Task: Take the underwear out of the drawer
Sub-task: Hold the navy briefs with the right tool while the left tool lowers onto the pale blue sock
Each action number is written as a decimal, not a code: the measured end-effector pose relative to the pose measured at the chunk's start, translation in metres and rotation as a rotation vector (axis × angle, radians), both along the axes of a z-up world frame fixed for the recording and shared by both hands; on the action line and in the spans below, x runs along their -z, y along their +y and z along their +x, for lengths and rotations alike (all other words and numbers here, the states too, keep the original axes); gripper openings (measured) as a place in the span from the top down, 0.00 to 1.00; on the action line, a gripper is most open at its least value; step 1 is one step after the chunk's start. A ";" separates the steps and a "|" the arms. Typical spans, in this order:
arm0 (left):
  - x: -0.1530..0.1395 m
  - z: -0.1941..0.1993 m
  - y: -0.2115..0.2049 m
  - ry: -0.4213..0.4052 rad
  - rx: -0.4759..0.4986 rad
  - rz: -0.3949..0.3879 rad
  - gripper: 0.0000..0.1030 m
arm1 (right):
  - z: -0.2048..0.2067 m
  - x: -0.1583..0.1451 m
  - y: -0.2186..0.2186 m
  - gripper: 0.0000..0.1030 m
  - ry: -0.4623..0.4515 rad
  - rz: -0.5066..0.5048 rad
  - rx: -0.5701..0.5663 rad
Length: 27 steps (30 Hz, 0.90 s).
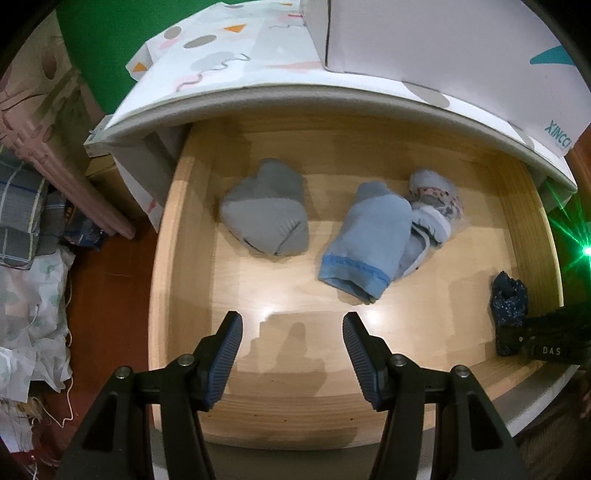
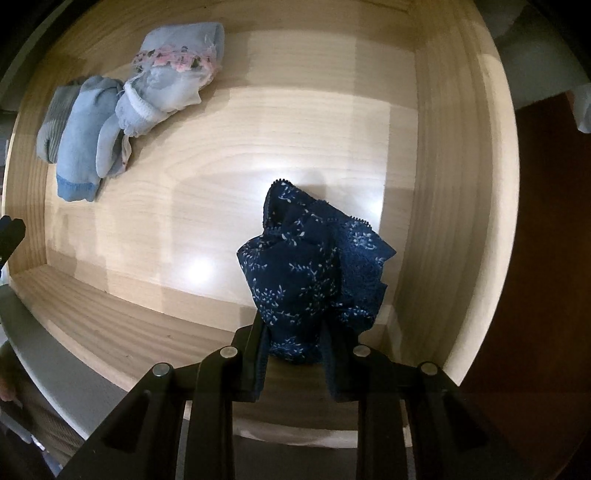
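A wooden drawer stands pulled out below both grippers. In the right wrist view my right gripper is shut on navy floral underwear, which bunches up above the drawer floor near the right wall. In the left wrist view the same navy underwear shows at the right edge, with the right gripper on it. My left gripper is open over the front of the drawer, with nothing between its fingers. Further back lie a grey folded garment, a light blue one and a pale lace-trimmed one.
A cabinet top under a patterned cover overhangs the back of the drawer, with a white box on it. Piled cloths lie on the red-brown floor to the left. A green light glares at the right.
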State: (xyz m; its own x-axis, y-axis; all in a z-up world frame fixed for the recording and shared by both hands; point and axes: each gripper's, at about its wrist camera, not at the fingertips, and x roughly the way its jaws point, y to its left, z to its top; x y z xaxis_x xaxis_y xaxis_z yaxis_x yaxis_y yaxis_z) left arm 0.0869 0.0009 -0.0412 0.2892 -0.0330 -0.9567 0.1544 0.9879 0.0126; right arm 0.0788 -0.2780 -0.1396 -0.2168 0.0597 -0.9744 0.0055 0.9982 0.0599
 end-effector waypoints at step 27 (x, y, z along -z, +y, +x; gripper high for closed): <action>0.019 0.053 -0.054 0.013 0.144 -0.042 0.44 | -0.039 -0.010 -0.004 0.77 -0.022 0.007 -0.009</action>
